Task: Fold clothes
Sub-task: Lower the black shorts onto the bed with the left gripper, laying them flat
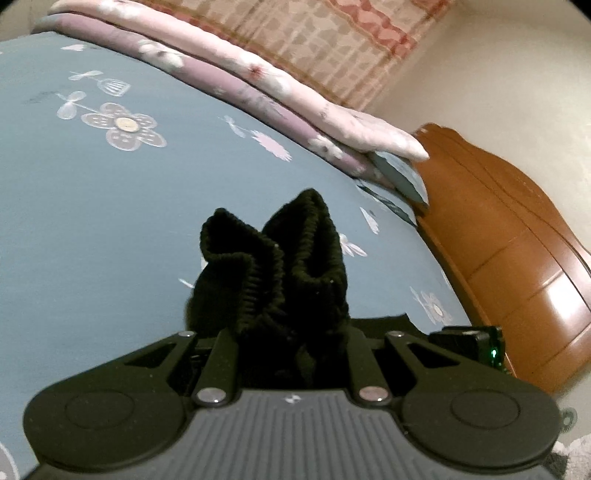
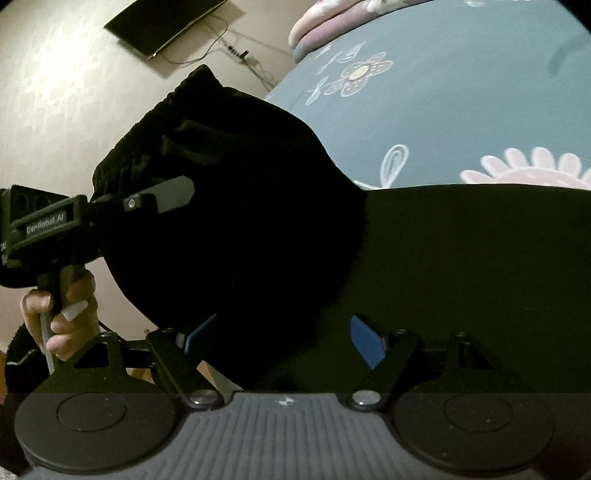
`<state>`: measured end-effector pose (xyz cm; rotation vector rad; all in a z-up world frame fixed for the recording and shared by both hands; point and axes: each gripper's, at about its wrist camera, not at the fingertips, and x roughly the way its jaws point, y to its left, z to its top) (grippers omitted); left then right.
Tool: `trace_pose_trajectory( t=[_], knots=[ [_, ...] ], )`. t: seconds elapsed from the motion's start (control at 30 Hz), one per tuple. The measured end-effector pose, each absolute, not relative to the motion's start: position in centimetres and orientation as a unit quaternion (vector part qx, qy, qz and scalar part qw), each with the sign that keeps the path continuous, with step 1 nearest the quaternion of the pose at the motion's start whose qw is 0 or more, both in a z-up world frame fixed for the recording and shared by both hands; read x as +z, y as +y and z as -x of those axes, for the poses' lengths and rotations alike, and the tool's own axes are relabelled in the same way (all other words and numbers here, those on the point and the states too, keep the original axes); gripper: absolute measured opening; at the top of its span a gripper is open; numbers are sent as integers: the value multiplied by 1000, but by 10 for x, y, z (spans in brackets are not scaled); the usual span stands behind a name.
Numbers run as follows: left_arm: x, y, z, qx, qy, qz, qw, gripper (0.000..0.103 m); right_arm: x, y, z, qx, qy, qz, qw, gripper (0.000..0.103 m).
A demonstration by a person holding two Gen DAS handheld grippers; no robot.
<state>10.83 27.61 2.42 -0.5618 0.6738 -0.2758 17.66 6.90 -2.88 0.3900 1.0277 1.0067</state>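
A black knit garment (image 1: 280, 266) stands bunched between the fingers of my left gripper (image 1: 291, 332), its ribbed hem sticking up and hiding the fingertips. In the right wrist view the left gripper (image 2: 162, 195) pinches the garment's gathered edge (image 2: 155, 122) and holds it above the bed; a hand (image 2: 62, 314) grips its handle. The rest of the garment (image 2: 461, 280) spreads flat and dark across the bed. My right gripper (image 2: 282, 325) is low over that cloth, its blue pads (image 2: 365, 343) set wide apart and open.
The bed has a blue-grey sheet (image 1: 92, 221) printed with flowers. A folded pink and purple quilt (image 1: 258, 85) lies along its far side. A wooden bed end (image 1: 517, 240) rises on the right. A dark flat screen (image 2: 162, 26) with cables shows beyond the bed.
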Motion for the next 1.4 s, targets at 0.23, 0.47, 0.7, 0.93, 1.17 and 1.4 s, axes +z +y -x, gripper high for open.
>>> trace_pose_trajectory(
  t=[0.23,0.47,0.7,0.93,1.17,1.4],
  knots=[
    [14,247,-132,-158,351,268,883,13,-25,40,-163,461,465,-177,735,83],
    [0,217,-147,-177,377,257,872,13,-29,15,-145,452,466,-164,743,83],
    [-18,193,-151,-182,384,233,875,13,-36,-28,-135,425,469,-171,756,84],
    [-35,164,-150,-171,393,170,887,13,-34,-75,-124,378,467,-189,776,84],
    [-40,146,-145,-173,392,120,895,21,-34,-100,-123,350,451,-200,796,85],
    [-40,125,-139,-189,385,61,901,50,-31,-119,-123,326,441,-211,809,85]
  ],
)
